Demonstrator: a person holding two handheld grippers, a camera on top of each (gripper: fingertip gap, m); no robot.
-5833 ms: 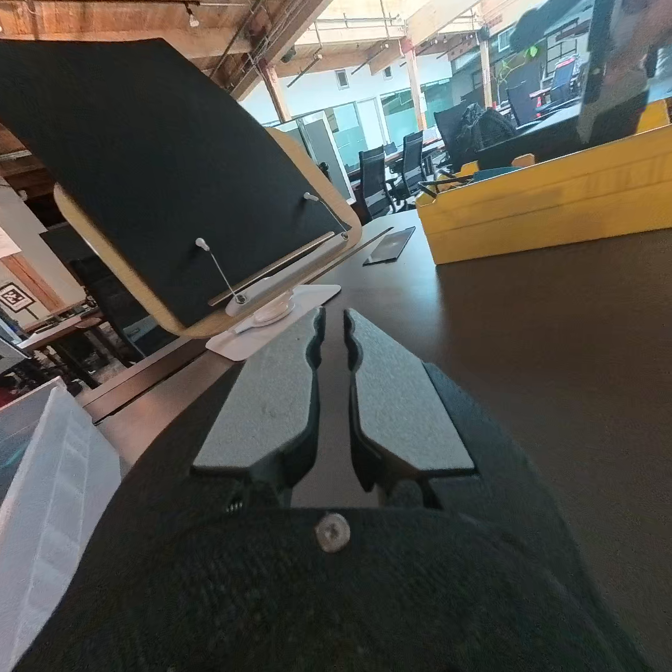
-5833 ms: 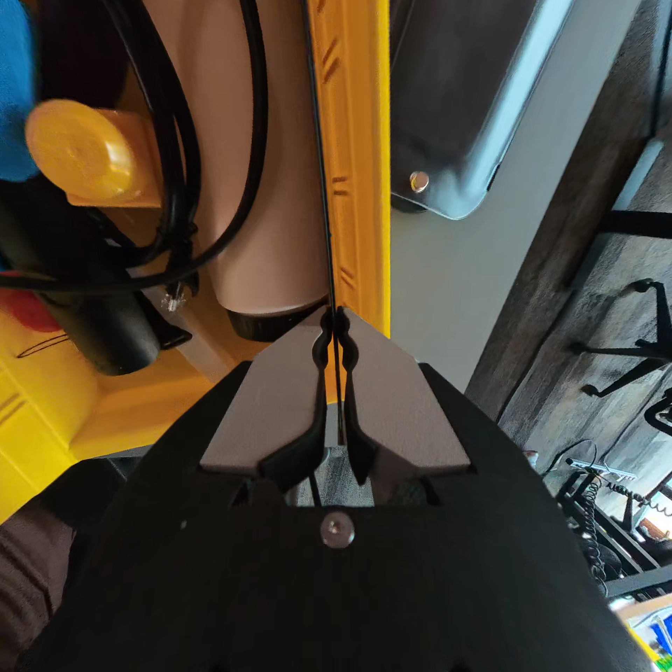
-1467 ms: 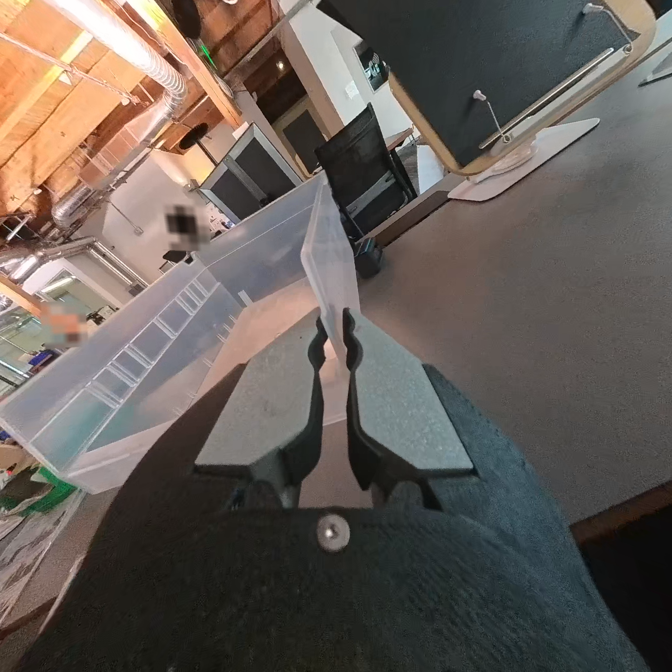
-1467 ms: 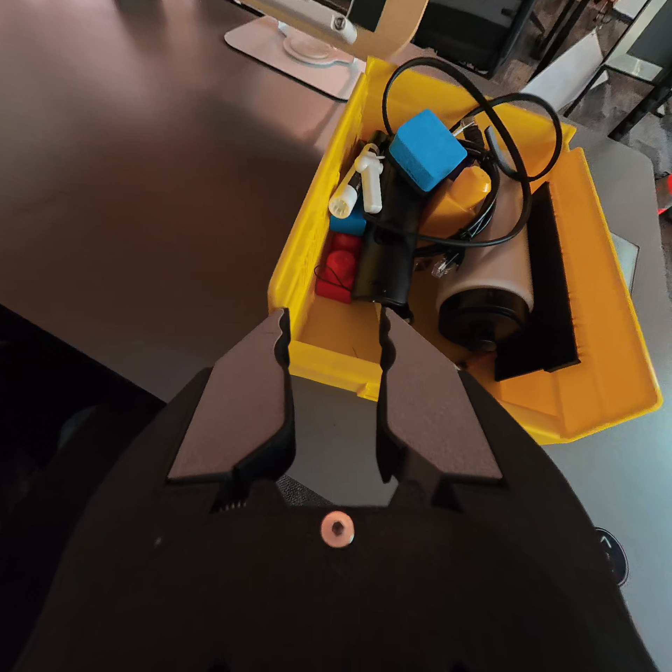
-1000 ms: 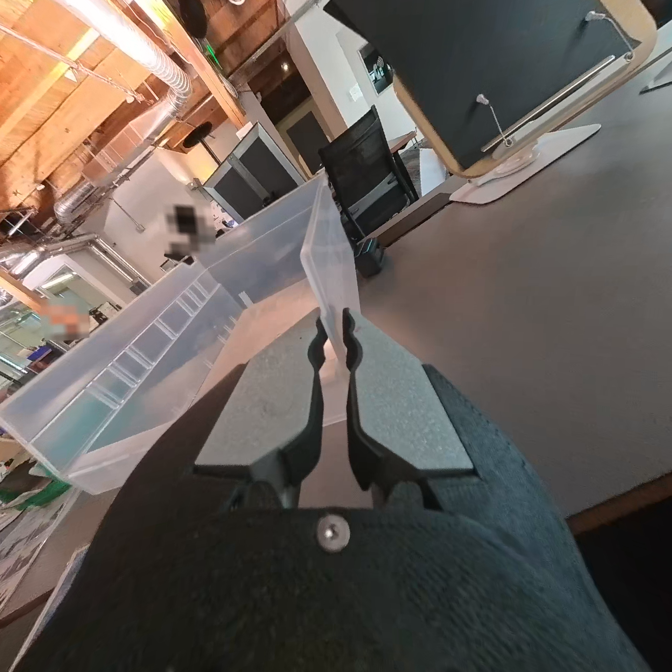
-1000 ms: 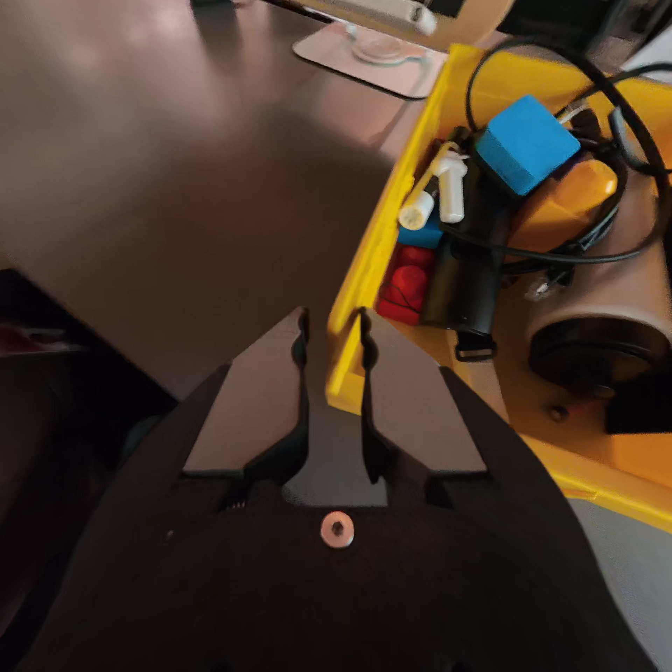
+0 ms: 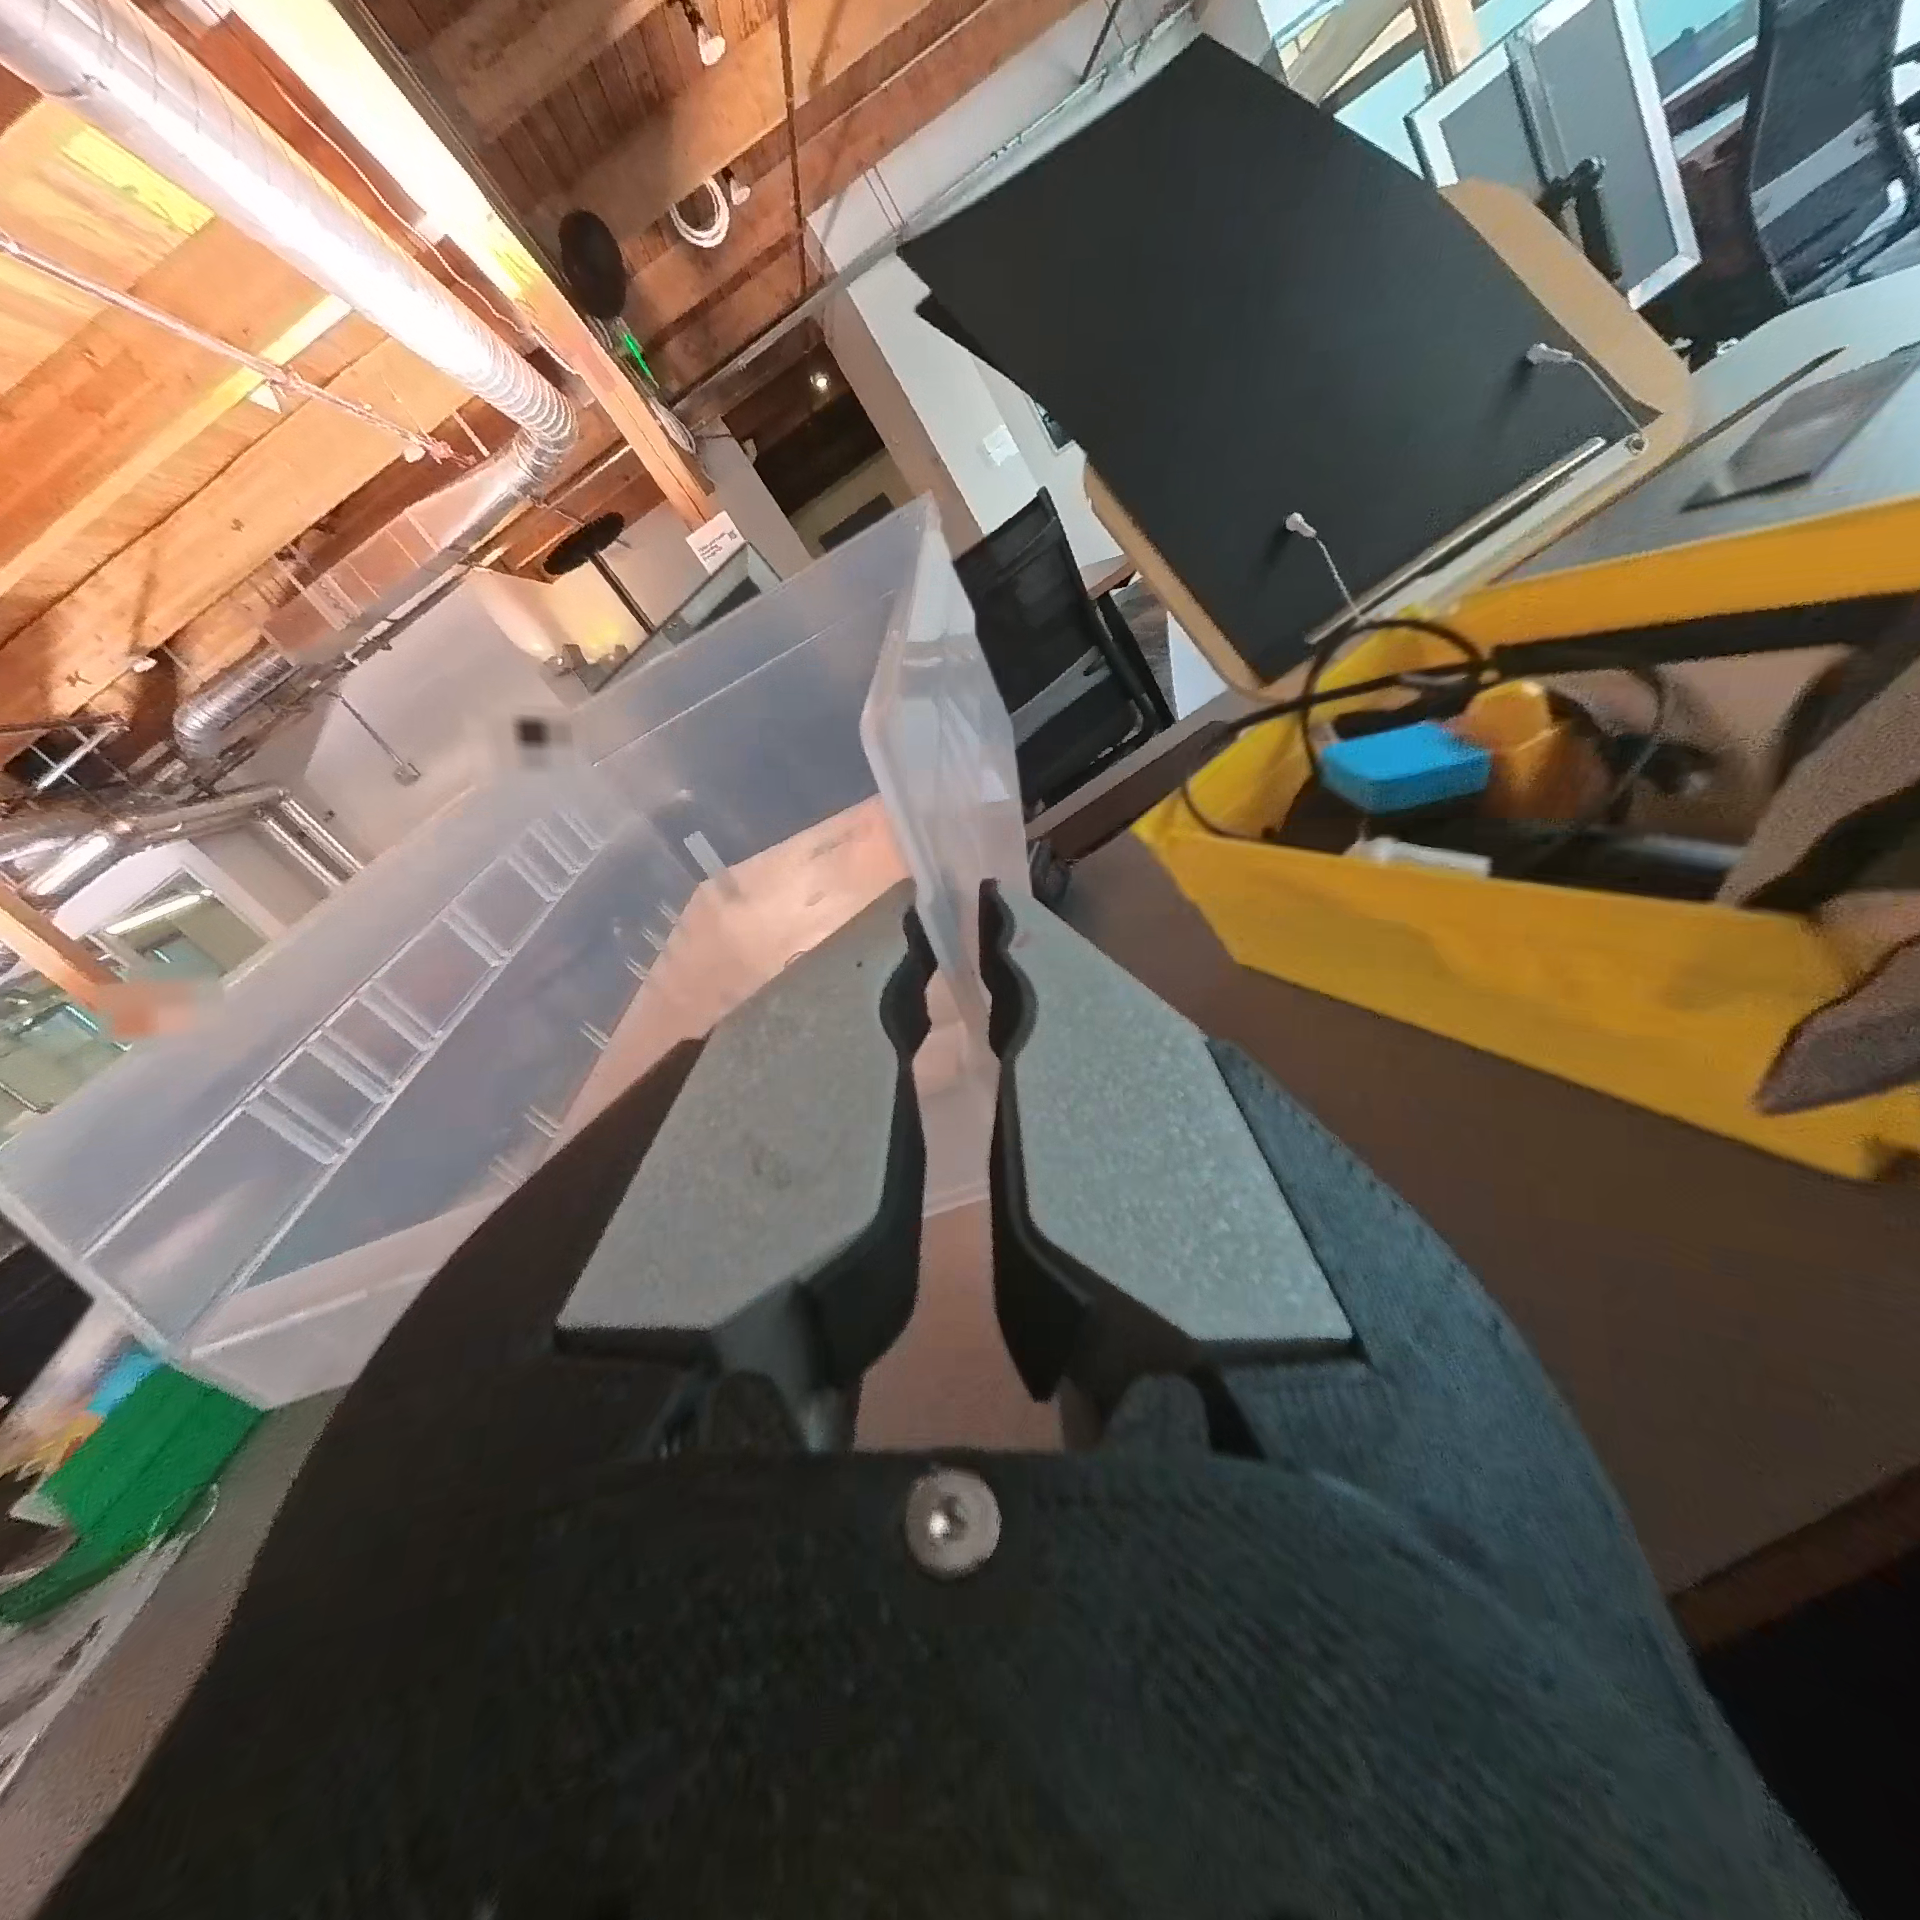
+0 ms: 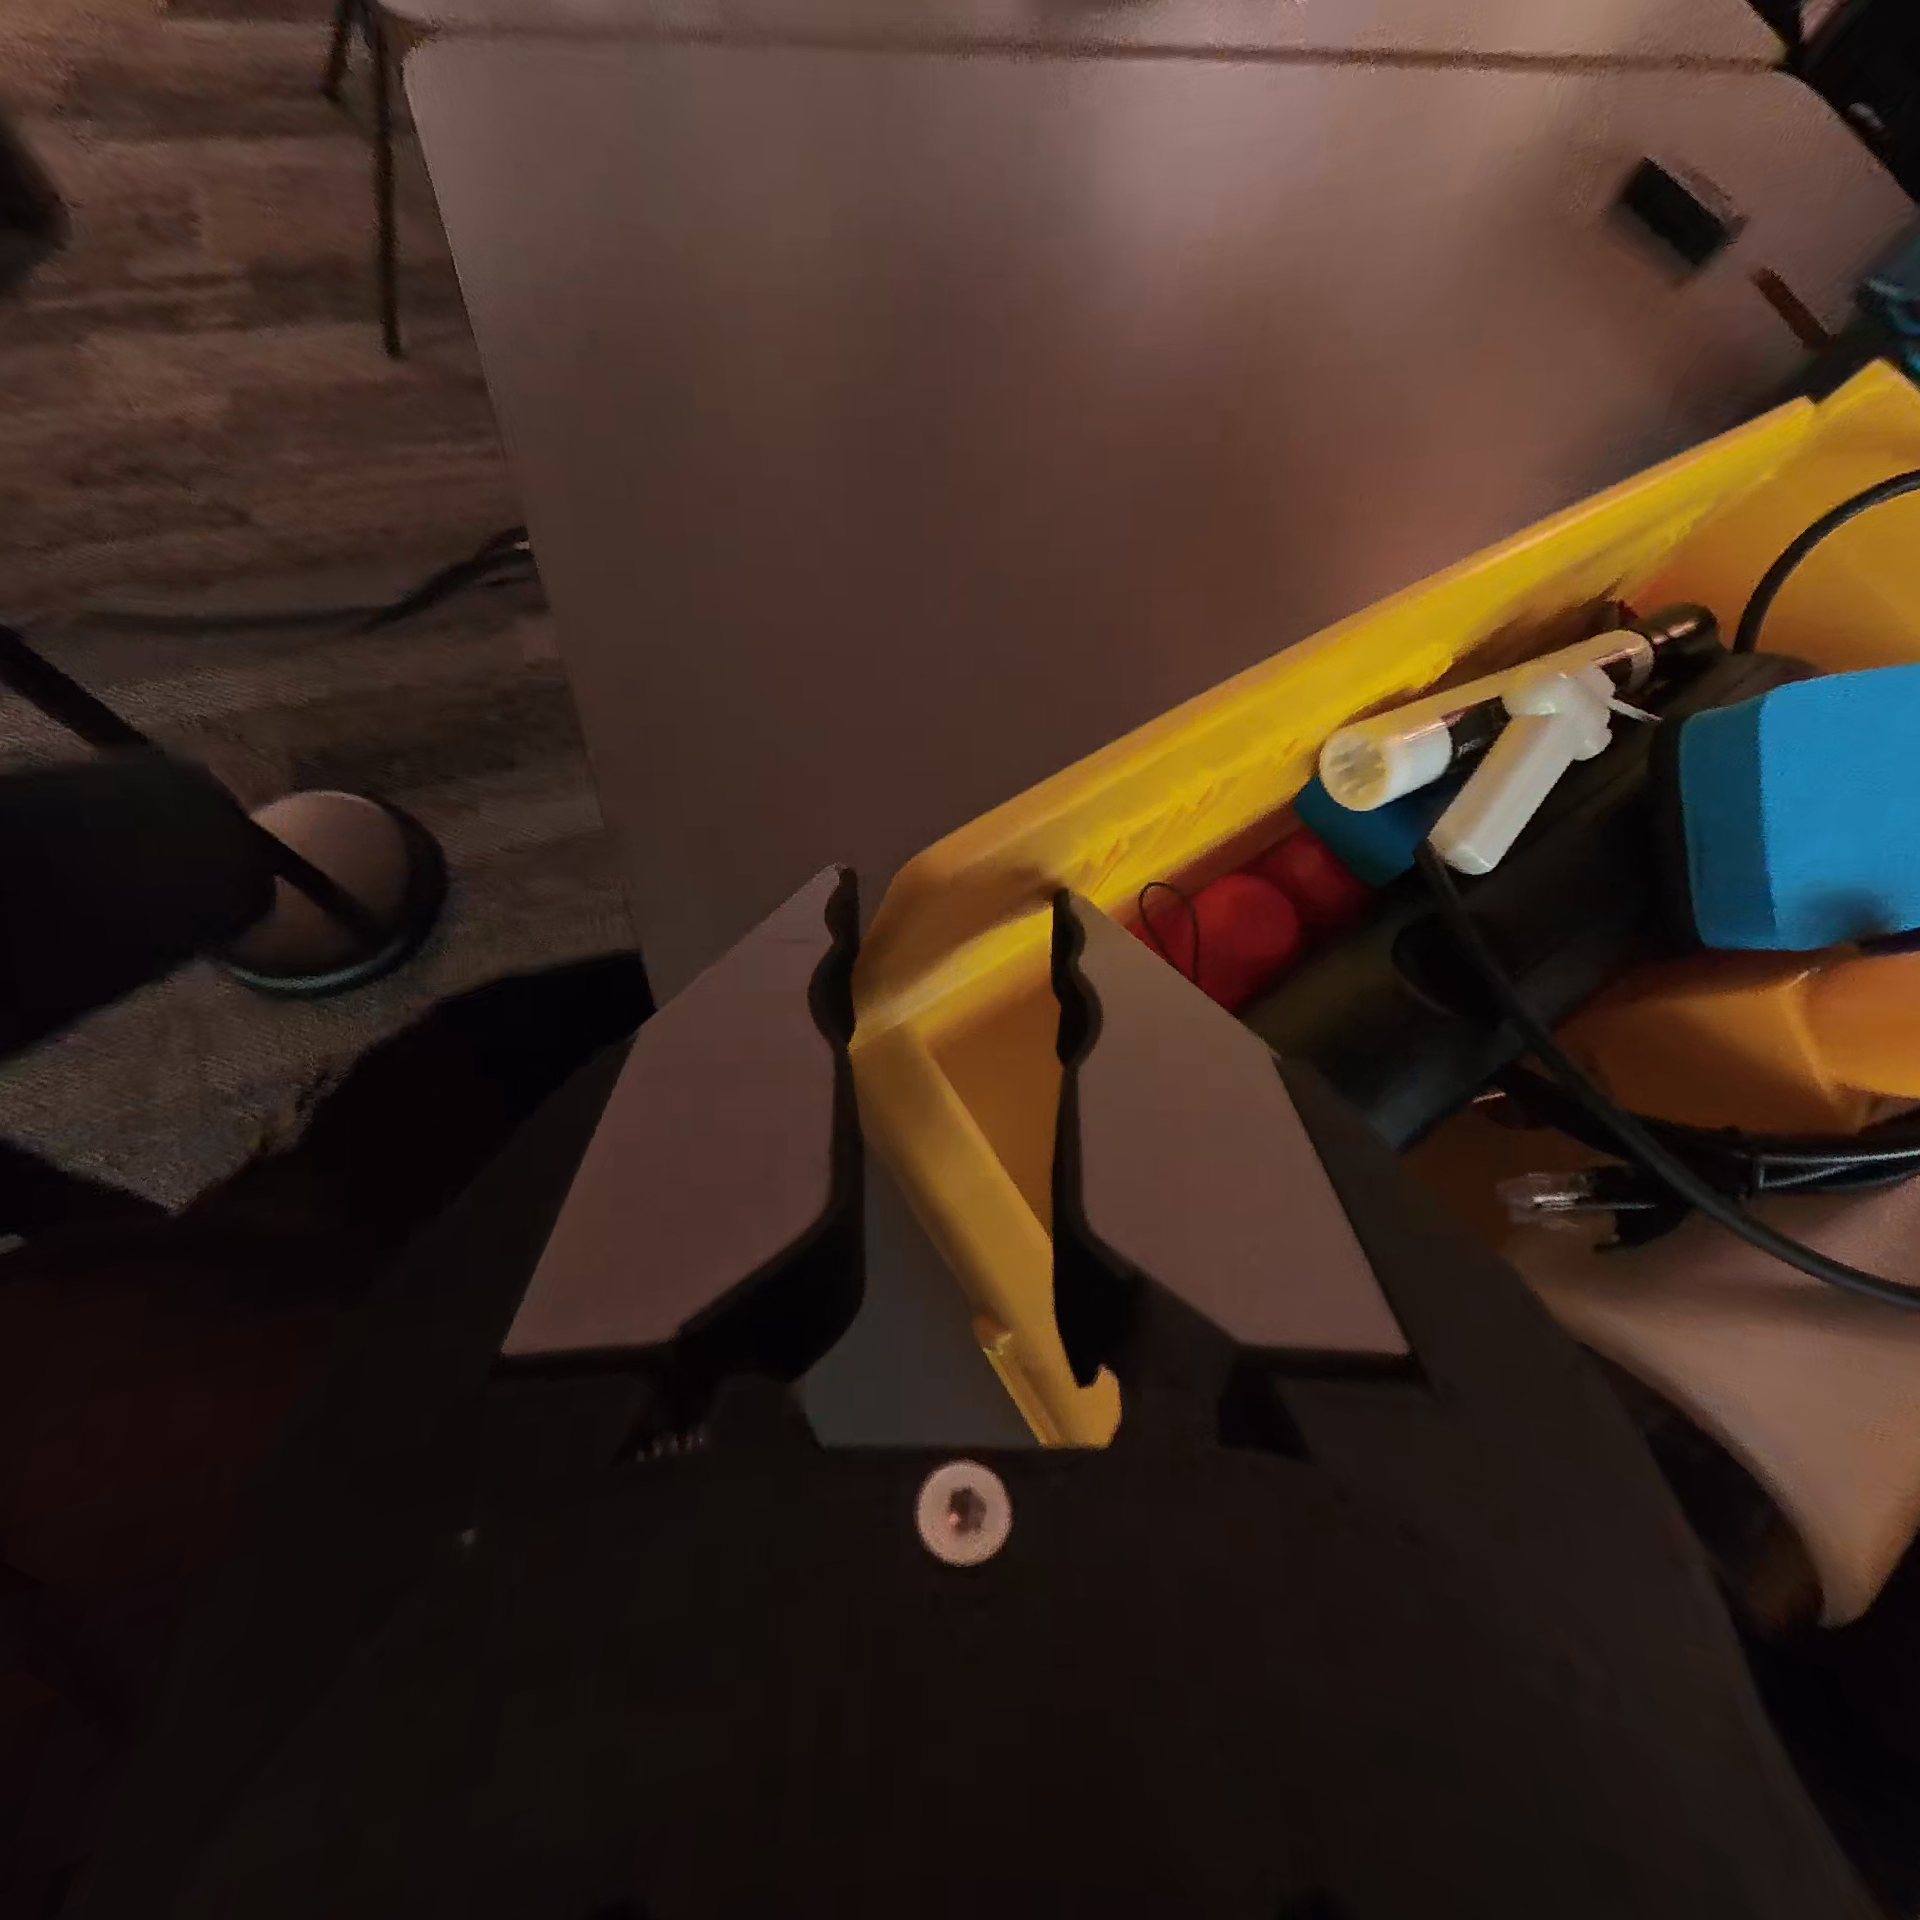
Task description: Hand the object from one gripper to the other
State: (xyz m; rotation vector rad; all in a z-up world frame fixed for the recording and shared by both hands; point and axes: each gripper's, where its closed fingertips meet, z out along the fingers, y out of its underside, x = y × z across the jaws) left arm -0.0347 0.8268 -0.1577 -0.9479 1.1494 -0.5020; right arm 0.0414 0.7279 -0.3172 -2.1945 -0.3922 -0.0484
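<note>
The left gripper (image 7: 951, 940) pinches the translucent plastic storage bin's (image 7: 940, 727) corner wall. The right gripper (image 8: 951, 925), jaws spread, straddles the yellow plastic bin's (image 8: 1195, 748) corner; its clutter lies toward two o'clock.

Left gripper (image 7: 954, 940) closed on the near corner wall of a bin (image 7: 727, 727), at the left of the table (image 7: 1455, 1195). To the right, a tray (image 7: 1455, 956) on the same table, its near corner wall (image 8: 935, 1060) between the spread fingers of the right gripper (image 8: 951, 935). In the tray: cable (image 8: 1558, 1049), foam block (image 8: 1808, 821), marker (image 8: 1455, 727). Behind the tray, a book stand (image 7: 1299, 343).
</note>
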